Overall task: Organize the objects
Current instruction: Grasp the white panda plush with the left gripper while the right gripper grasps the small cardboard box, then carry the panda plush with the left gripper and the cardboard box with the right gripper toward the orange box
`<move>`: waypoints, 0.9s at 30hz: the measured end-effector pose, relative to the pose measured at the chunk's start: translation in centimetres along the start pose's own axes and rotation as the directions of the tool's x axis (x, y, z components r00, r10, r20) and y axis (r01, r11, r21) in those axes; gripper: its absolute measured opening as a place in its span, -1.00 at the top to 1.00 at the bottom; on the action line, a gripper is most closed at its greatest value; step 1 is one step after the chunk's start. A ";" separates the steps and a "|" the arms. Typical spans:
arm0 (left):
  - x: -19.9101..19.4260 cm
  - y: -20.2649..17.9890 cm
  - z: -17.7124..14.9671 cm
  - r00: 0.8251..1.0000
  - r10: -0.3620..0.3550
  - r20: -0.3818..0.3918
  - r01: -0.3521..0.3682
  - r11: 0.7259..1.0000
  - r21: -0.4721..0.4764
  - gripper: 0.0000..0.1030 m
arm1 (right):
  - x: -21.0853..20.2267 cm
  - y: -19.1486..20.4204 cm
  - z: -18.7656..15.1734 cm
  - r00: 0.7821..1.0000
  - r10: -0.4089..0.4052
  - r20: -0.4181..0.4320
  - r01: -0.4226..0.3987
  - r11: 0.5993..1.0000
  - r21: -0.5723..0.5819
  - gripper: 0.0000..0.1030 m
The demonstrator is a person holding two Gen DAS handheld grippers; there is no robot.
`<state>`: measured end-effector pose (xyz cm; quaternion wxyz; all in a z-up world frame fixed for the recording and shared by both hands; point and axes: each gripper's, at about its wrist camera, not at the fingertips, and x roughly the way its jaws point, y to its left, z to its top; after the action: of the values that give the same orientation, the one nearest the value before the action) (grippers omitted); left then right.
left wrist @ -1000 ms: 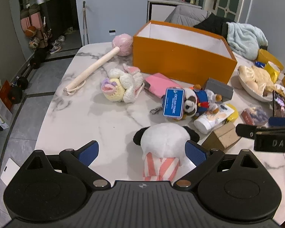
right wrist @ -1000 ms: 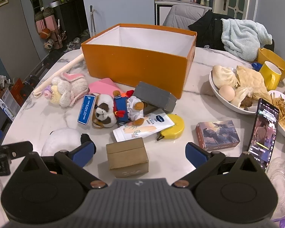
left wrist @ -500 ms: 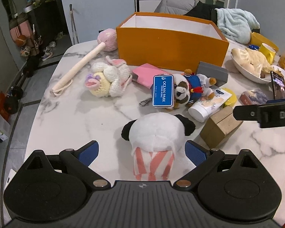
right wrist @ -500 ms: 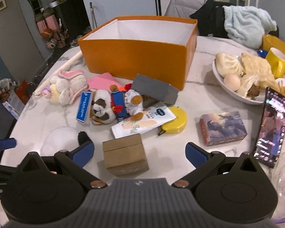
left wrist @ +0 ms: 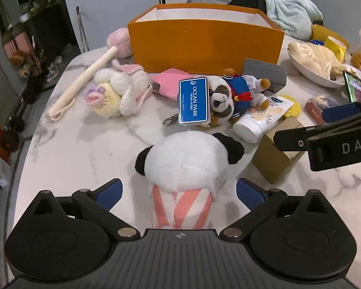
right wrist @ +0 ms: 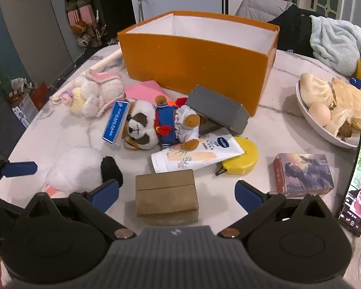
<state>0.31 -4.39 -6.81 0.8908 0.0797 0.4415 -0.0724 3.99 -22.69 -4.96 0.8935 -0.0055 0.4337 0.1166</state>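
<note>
Left wrist: left gripper [left wrist: 179,190] spread wide around fuzzy round panda plush [left wrist: 189,162] in striped pink cloth, lying on glossy marble table [left wrist: 84,149].

Right wrist: right gripper [right wrist: 177,192] spread wide around squat cardboard box [right wrist: 166,196]; rigid orange box [right wrist: 197,60] behind, upright, open-topped.

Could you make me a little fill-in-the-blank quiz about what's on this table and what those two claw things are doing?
1. The left gripper straddles a plush panda wearing pink and ____ stripes.
2. The right gripper is open around a small ____ cardboard box.
3. The big orange box holds ____ so far.
4. The lotion tube lies partly on a ____ tape measure.

Missing words: white; brown; nothing; yellow
</note>
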 end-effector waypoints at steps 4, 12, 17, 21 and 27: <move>0.3 0.6 0.4 0.998 -0.031 0.049 0.033 0.999 -0.029 -1.00 | 1.0 -0.2 0.3 1.000 -0.002 -0.023 0.002 1.000 0.010 -0.98; 1.6 0.3 1.4 1.000 -0.010 0.016 0.010 1.000 0.005 -1.00 | 3.0 0.5 1.4 0.998 0.024 -0.063 -0.023 1.000 0.019 -0.94; 2.1 0.9 1.0 0.998 -0.048 -0.040 0.048 0.999 -0.002 -1.00 | 4.3 1.0 1.4 0.990 -0.008 -0.142 0.007 1.000 -0.004 -0.54; 2.6 1.3 0.5 0.989 -0.123 -0.083 0.123 0.992 -0.011 -0.92 | 4.5 1.0 1.0 0.985 -0.017 -0.171 0.014 1.000 -0.021 -0.28; 2.9 2.6 0.4 0.978 -0.183 -0.098 0.173 0.980 -0.102 -0.43 | 3.9 0.4 0.5 0.984 -0.009 -0.179 0.005 1.000 -0.023 -0.21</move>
<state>2.92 -2.07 -8.66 0.8584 0.0023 0.4970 -0.1270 6.59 -21.47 -7.62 0.8512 -0.0274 0.5109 0.1174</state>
